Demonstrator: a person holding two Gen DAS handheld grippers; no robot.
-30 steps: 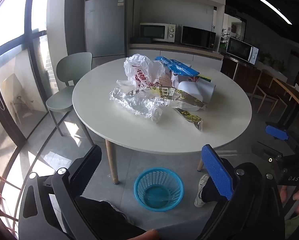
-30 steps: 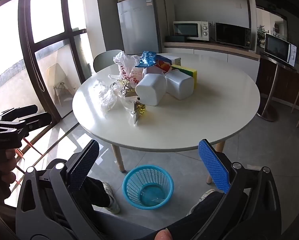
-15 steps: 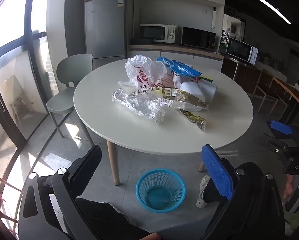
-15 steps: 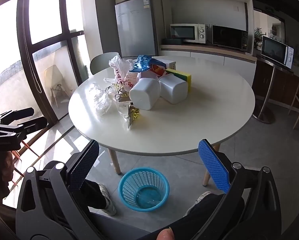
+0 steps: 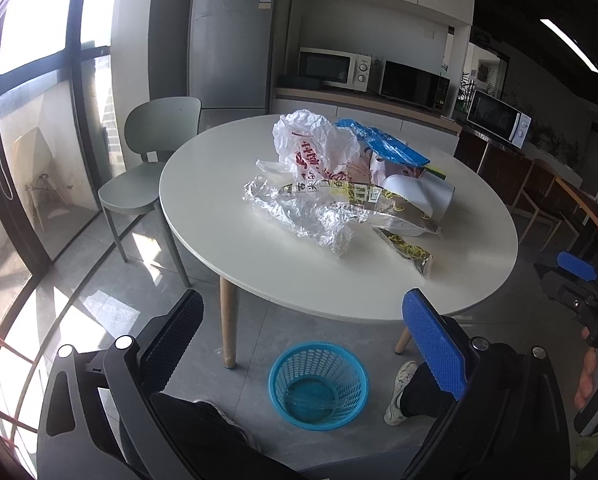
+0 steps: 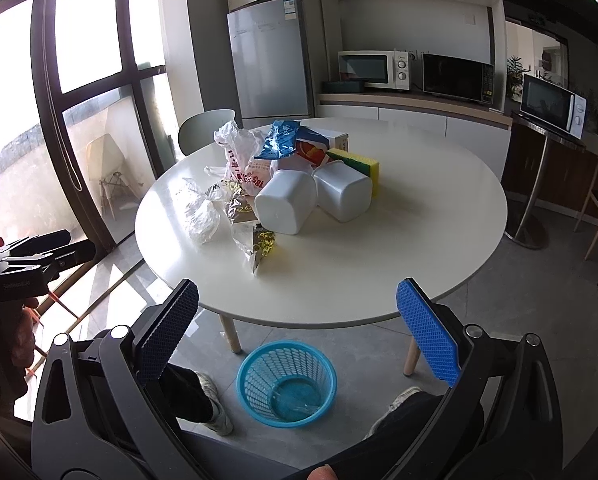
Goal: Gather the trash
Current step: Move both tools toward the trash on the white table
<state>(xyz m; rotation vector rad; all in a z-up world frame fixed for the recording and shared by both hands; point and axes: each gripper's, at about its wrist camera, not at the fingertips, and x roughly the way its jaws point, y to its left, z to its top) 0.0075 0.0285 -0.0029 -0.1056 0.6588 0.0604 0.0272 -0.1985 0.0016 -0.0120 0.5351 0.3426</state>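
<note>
A pile of trash lies on the round white table (image 5: 235, 240) (image 6: 399, 240): a crumpled clear wrapper (image 5: 303, 216) (image 6: 201, 216), a white plastic bag with red print (image 5: 311, 148) (image 6: 239, 156), a blue bag (image 5: 383, 144) (image 6: 279, 140), gold-printed wrappers (image 5: 407, 248) (image 6: 261, 244), two white tubs (image 6: 285, 208) (image 6: 343, 192) and a yellow-green sponge (image 6: 357, 160). A blue mesh bin (image 5: 318, 384) (image 6: 286, 382) stands on the floor under the table's near edge. My left gripper (image 5: 303, 340) and right gripper (image 6: 297, 328) are both open and empty, held low, short of the table.
A grey-green chair (image 5: 151, 160) stands left of the table by the glass wall. A fridge (image 6: 269, 56) and a counter with microwaves (image 6: 373, 68) are behind. The person's legs and shoes (image 5: 399, 392) flank the bin.
Both grippers have drifted slightly; the table and bin shift a little in each view. Nothing was taken hold of and the trash has not moved.
</note>
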